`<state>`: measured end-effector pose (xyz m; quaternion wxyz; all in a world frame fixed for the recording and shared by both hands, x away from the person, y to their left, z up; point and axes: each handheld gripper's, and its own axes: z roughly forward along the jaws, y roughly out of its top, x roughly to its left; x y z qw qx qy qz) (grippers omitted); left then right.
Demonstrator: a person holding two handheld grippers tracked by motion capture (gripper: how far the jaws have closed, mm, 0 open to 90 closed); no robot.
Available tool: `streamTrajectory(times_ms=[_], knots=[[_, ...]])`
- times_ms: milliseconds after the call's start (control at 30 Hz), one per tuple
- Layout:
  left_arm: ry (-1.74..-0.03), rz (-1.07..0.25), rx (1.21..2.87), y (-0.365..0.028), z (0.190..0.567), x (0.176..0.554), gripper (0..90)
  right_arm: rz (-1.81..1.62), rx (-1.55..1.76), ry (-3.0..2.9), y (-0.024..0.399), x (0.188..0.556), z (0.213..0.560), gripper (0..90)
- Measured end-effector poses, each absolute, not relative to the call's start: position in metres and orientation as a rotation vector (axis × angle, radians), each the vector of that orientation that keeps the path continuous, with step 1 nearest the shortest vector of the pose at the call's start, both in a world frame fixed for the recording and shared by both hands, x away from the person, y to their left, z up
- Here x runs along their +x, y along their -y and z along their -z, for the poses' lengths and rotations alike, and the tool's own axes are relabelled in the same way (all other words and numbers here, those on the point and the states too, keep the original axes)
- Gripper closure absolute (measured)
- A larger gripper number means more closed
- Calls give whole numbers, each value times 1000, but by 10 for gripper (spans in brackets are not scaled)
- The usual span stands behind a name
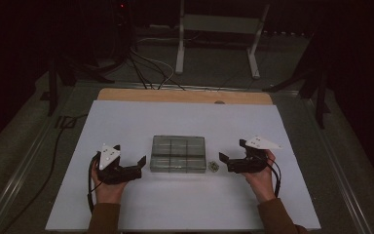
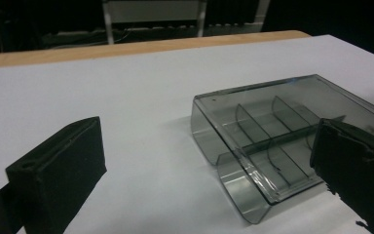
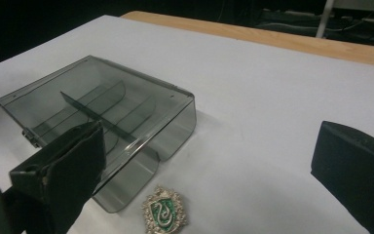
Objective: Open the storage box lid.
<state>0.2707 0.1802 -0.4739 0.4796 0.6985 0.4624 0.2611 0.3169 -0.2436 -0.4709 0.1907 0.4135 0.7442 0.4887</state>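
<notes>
A smoky clear plastic box [image 1: 178,154] with inner dividers lies shut in the middle of the white table top [image 1: 126,122]. A small green and silver badge [image 1: 214,166] lies on the table by the box's near right corner. My left gripper [image 1: 131,155] is just left of the box, open, with nothing between its fingers; in the left gripper view the box [image 2: 272,141] lies ahead on the right. My right gripper [image 1: 231,150] hangs open just right of the box. In the right gripper view the badge [image 3: 164,210] lies between the jaws, untouched, beside the box [image 3: 102,107].
A wooden strip [image 1: 185,96] runs along the table's far edge. Beyond it on the dark floor stand a white metal frame [image 1: 216,34] and loose cables [image 1: 146,68]. A cable [image 1: 53,161] trails down off the table's left side.
</notes>
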Motion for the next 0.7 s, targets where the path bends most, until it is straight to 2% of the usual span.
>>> streamTrajectory(times_ms=[433,467,633,700], knots=[[-979,-512,1757,-169,472,269,21,-1368,1166,-2055,252,317,472,0],[-993,-500,1779,-169,471,269,65,-1369,1166,-2053,252,317,472,0],[-982,-475,1832,-164,467,267,79,-1369,1167,-2053,253,318,472,0],[-982,-470,1843,-162,466,267,167,-1366,1169,-2054,253,318,473,0]])
